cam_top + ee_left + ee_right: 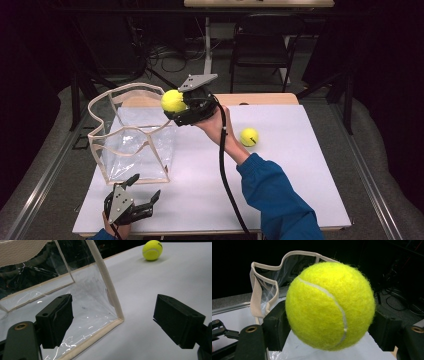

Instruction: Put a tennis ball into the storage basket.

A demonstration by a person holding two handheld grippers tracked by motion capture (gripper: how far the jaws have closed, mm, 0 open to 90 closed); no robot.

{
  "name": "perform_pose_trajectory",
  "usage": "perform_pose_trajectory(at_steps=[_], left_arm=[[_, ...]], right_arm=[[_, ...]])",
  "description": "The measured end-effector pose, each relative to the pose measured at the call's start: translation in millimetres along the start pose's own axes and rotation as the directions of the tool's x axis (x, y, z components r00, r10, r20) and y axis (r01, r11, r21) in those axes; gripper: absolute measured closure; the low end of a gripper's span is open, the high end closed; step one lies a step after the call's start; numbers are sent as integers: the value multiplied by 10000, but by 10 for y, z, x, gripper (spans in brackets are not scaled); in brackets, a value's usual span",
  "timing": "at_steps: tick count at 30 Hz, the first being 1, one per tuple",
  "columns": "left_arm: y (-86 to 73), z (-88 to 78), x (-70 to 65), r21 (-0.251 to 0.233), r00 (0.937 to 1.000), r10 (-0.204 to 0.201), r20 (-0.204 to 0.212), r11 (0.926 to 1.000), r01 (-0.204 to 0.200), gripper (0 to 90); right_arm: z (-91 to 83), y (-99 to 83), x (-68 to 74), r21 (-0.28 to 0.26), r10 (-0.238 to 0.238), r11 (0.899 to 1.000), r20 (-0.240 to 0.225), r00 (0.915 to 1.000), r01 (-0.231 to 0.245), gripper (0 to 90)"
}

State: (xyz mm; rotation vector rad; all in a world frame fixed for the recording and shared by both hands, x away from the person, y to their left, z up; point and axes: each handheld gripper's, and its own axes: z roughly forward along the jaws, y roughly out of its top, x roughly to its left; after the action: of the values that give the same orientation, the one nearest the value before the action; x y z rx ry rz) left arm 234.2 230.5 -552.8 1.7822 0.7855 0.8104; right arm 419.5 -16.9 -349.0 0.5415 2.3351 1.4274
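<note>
My right gripper (176,103) is shut on a yellow tennis ball (173,100), held in the air by the right rim of a clear plastic bag (132,137) with beige trim. In the right gripper view the ball (329,306) sits squeezed between the two black jaws, with the bag (265,282) behind it. A second tennis ball (249,136) lies on the white table, seen far off as a ball (152,250) in the left gripper view. My left gripper (146,189) rests open at the table's near left, jaws apart by the bag's front corner (117,315).
The white table (280,190) has bare room to the right and in front. Chairs and cables stand in the dark behind the table. A black cable trails from the right gripper across the table.
</note>
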Motion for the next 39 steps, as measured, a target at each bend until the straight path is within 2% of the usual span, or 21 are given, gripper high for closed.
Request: perform_pose_trajectory(at_steps=[39], left_arm=[[4,-12,10,-55,10000,-28,-44,10000,28,159]], right_arm=[[187,139,53,96,-143,9999,22,9999,143,263]])
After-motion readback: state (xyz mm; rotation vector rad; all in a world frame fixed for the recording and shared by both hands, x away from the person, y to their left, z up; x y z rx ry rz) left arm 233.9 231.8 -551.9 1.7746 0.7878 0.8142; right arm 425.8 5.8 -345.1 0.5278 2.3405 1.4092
